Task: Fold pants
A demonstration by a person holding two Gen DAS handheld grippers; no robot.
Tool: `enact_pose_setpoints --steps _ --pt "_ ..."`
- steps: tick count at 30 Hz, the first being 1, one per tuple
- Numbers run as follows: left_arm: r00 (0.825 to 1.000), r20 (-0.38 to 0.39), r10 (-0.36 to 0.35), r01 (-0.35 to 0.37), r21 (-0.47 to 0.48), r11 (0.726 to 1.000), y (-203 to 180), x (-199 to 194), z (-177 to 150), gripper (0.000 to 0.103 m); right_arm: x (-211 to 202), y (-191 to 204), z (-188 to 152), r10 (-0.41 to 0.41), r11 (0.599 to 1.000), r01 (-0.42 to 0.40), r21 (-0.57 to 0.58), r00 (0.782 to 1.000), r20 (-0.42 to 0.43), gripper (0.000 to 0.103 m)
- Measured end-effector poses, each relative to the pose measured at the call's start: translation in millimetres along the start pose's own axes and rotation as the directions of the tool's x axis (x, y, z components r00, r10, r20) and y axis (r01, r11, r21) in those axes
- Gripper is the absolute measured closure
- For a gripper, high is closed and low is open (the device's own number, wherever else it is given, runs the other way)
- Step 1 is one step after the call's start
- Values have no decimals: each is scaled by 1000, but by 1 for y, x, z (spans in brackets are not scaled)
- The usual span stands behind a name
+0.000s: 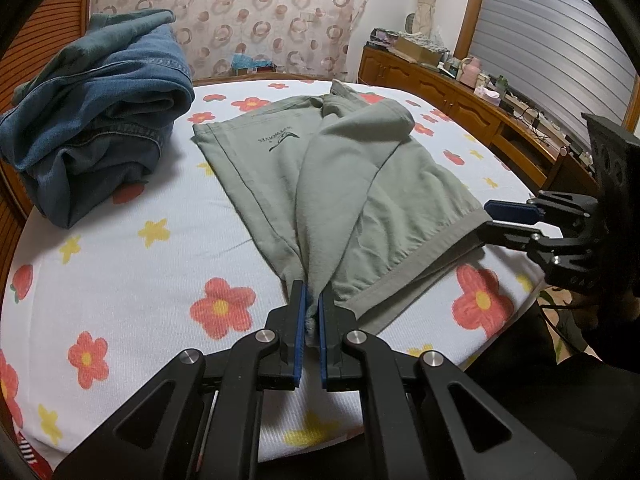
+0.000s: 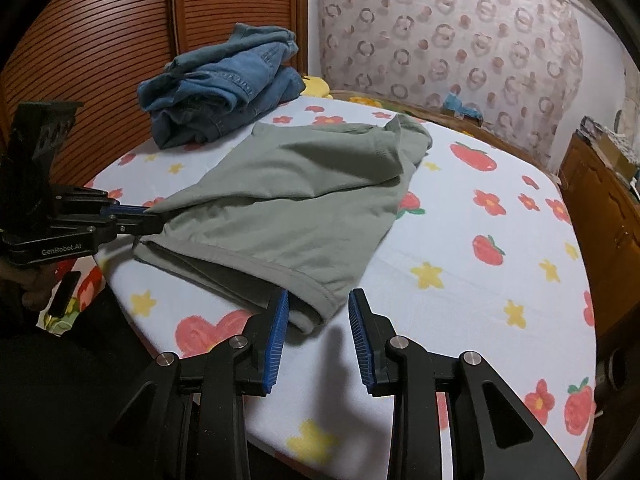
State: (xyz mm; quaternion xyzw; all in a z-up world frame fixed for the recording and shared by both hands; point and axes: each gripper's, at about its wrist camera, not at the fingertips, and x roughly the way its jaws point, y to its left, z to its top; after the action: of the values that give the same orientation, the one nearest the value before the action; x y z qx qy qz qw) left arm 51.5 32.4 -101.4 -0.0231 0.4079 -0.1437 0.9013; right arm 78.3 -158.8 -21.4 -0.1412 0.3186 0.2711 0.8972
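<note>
While a flower-print bed (image 1: 120, 216) is serving as the work surface, grey-green pants (image 1: 340, 184) are lying across its middle, one layer already doubled over, likely midway through a fold. At ten o'clock in the left wrist view, a heap of blue jeans (image 1: 96, 116) is sitting apart, seemingly set aside to keep space free. At six o'clock in that view, the left claw (image 1: 313, 312) is pinching a bunched corner of the waist end, held low and level, probably to carry the fabric over. The right claw (image 2: 318, 312), at six o'clock in its own view, is hanging spread just off the bed, one finger touching the waistband's (image 2: 296, 280) other corner, apparently ready to close.
</note>
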Motion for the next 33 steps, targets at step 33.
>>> enact_pose_setpoints --steps 33 --pt "1000 11 -12 12 7 1000 -5 -15 -7 98 -47 -21 -22 76 991 -83 102 994 74 96"
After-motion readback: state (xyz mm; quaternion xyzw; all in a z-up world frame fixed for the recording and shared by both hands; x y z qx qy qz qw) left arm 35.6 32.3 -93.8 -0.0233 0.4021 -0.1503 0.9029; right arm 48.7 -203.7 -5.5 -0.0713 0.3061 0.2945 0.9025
